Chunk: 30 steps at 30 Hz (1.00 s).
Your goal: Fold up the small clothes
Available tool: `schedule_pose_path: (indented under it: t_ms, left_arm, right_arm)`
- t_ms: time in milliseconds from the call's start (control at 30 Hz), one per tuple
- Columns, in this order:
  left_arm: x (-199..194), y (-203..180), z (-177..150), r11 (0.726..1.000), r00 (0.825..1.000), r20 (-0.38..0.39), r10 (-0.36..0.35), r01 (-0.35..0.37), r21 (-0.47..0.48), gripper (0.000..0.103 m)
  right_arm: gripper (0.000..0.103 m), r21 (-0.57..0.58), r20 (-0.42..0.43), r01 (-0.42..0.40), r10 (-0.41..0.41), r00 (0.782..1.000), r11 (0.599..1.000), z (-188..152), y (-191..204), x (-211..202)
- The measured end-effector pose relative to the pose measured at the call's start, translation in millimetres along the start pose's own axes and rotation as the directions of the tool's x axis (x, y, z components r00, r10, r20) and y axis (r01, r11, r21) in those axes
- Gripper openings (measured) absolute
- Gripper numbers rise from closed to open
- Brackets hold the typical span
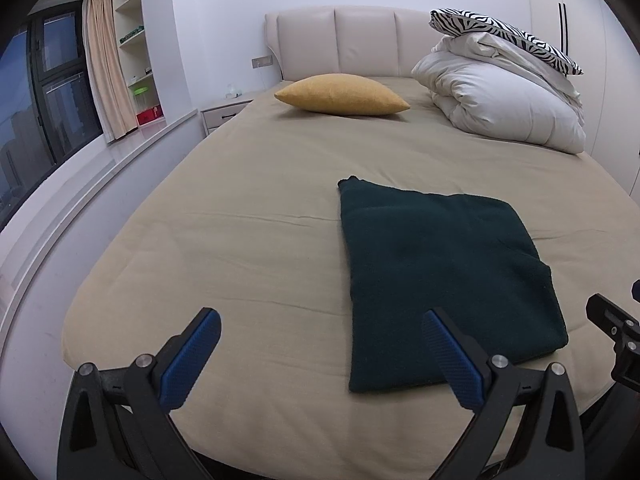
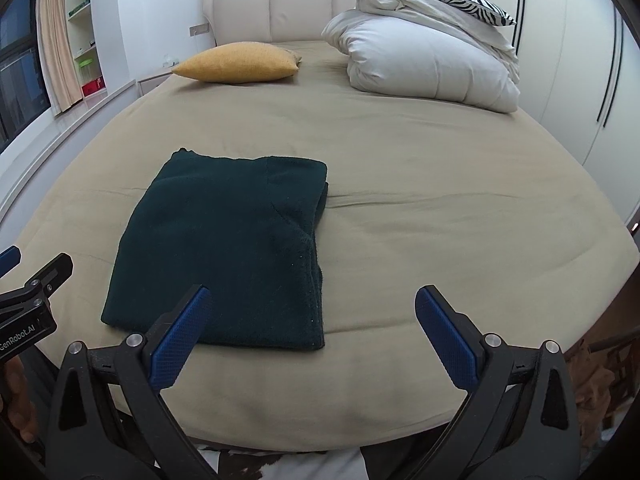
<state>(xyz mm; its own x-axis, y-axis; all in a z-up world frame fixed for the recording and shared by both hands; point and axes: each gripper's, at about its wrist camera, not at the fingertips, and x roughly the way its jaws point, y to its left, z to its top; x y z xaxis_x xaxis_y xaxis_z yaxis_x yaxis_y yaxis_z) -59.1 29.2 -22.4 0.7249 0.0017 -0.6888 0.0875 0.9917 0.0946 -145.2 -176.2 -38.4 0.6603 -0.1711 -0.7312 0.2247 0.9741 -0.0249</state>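
Note:
A dark green garment (image 1: 444, 272) lies folded into a flat rectangle on the beige bed sheet (image 1: 240, 240) near the front edge of the bed. It also shows in the right wrist view (image 2: 228, 256). My left gripper (image 1: 320, 324) is open and empty, held above the bed's front edge, its right finger over the garment's near left part. My right gripper (image 2: 310, 300) is open and empty, its left finger over the garment's near edge. Part of the right gripper shows at the right edge of the left wrist view (image 1: 616, 332).
A yellow cushion (image 1: 342, 94) lies near the padded headboard (image 1: 340, 44). A folded white duvet (image 1: 504, 100) with a zebra-print pillow (image 1: 508, 36) on top sits at the back right. A windowsill and shelves are to the left, wardrobe doors to the right.

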Motion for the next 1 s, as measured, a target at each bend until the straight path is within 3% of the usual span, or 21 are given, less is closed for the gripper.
schedule_pose_path:
  t_ms: [1000]
  left_arm:
    - [-1.8, -3.8, -1.1, 1.000, 1.000, 0.000, 0.002, -0.002, -0.003, 0.103]
  right_arm:
    - [0.103, 0.001, 0.003, 0.002, -0.002, 1.000, 1.000, 2.1, 7.1, -1.6]
